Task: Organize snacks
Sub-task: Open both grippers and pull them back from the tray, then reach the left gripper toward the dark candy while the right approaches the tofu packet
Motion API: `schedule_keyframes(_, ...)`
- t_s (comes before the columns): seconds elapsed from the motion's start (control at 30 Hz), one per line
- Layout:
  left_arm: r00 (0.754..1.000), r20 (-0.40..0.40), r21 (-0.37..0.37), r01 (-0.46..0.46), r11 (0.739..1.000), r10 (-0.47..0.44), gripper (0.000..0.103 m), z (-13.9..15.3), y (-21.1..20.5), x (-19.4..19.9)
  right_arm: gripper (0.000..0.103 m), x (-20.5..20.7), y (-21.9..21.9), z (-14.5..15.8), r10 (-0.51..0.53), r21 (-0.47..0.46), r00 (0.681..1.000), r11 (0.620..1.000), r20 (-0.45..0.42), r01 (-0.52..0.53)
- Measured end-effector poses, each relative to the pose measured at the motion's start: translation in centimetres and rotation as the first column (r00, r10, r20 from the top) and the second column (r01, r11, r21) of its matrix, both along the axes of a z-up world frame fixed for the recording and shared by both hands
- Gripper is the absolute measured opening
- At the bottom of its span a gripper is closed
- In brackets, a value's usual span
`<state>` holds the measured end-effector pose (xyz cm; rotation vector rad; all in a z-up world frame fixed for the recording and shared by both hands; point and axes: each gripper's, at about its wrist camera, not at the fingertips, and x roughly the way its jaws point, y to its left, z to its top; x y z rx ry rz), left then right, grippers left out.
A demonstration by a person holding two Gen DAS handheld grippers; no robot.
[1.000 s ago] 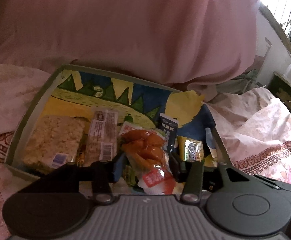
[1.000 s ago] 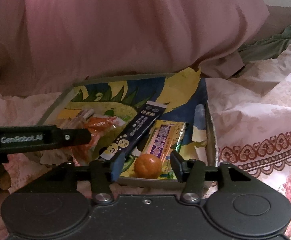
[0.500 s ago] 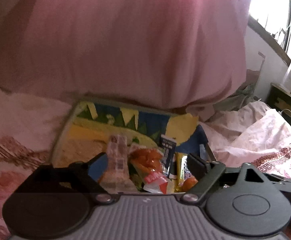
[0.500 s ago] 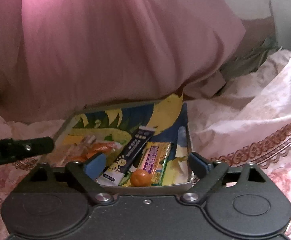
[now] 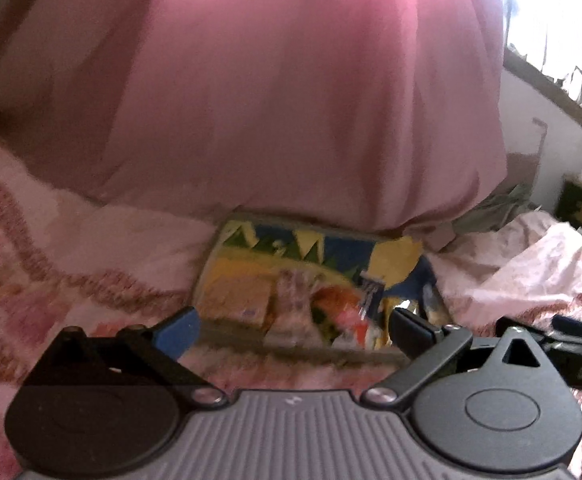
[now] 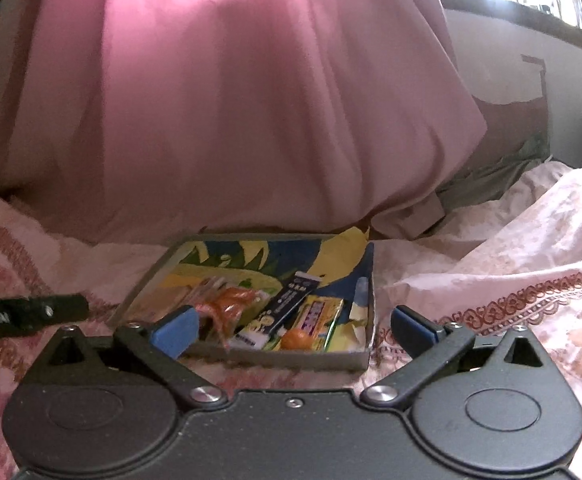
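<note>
A shallow cardboard tray [image 6: 365, 312] with a printed blue, yellow and green floor is seen resting on the patterned pink bedspread [image 6: 523, 264]. The snacks are contained in the tray: an orange packet [image 6: 233, 304] at its left, a dark stick packet [image 6: 291, 300] lying diagonally at its centre, a yellow-purple bar [image 6: 319, 320] to the right of that, and a small round orange item [image 6: 295, 338] against the near wall. A large pink quilt [image 6: 251, 100] is piled directly behind the tray. The left-wrist view is blurred.

The left gripper [image 5: 294, 330] and the right gripper [image 6: 294, 330] have just been opening; both jaws are spread wide, nothing is held, and both are positioned short of the tray's near wall.
</note>
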<state>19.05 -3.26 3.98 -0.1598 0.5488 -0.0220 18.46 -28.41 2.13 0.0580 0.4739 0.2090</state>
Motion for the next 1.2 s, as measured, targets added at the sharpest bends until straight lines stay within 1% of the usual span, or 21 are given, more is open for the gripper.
schedule_keyframes(0.2, 0.996, -0.085, 0.067, -0.015, 0.998, 0.020, 0.103, -1.5, 0.5, -3.4, 0.102, -3.5, 0.7, -0.2, 0.019, -0.035, 0.999, 0.999, -0.027, -0.020)
schedule_keyframes(0.33, 0.995, -0.099, 0.104, -0.019, 0.994, 0.029, 0.103, -1.7, 0.4, -5.3, 0.102, -5.1, 1.0, -0.4, 0.011, -0.036, 0.999, 0.999, -0.044, -0.013)
schedule_keyframes(0.5, 0.990, -0.140, 0.121, -0.011, 0.993, 0.028, 0.103, -2.3, 0.2, -7.5, 0.102, -6.8, 1.4, -1.1, -0.004, -0.046, 0.997, 0.999, -0.081, 0.000)
schedule_keyframes(0.67, 0.982, -0.182, 0.135, -0.030, 0.990, 0.054, 0.103, -2.7, 0.2, -9.2, 0.102, -8.3, 2.0, -1.5, -0.014, -0.079, 0.995, 0.997, -0.100, 0.007)
schedule_keyframes(0.77, 0.978, -0.196, 0.139, -0.044, 0.989, 0.071, 0.103, -2.8, 0.4, -9.9, 0.102, -8.7, 2.1, -1.8, -0.028, -0.085, 0.991, 0.996, -0.130, 0.017)
schedule_keyframes(0.97, 0.971, -0.214, 0.167, -0.071, 0.983, 0.106, 0.103, -2.9, 0.8, -10.7, 0.102, -9.1, 2.0, -2.3, -0.046, -0.085, 0.984, 0.996, -0.173, 0.031)
schedule_keyframes(1.1, 0.960, -0.245, 0.167, -0.092, 0.982, 0.132, 0.103, -3.1, 1.2, -10.9, 0.102, -8.9, 2.2, -2.8, -0.049, -0.104, 0.975, 0.994, -0.218, 0.027)
schedule_keyframes(1.2, 0.951, -0.270, 0.154, -0.112, 0.982, 0.151, 0.103, -3.3, 1.5, -11.0, 0.102, -8.9, 2.4, -2.9, -0.045, -0.118, 0.971, 0.993, -0.233, 0.018)
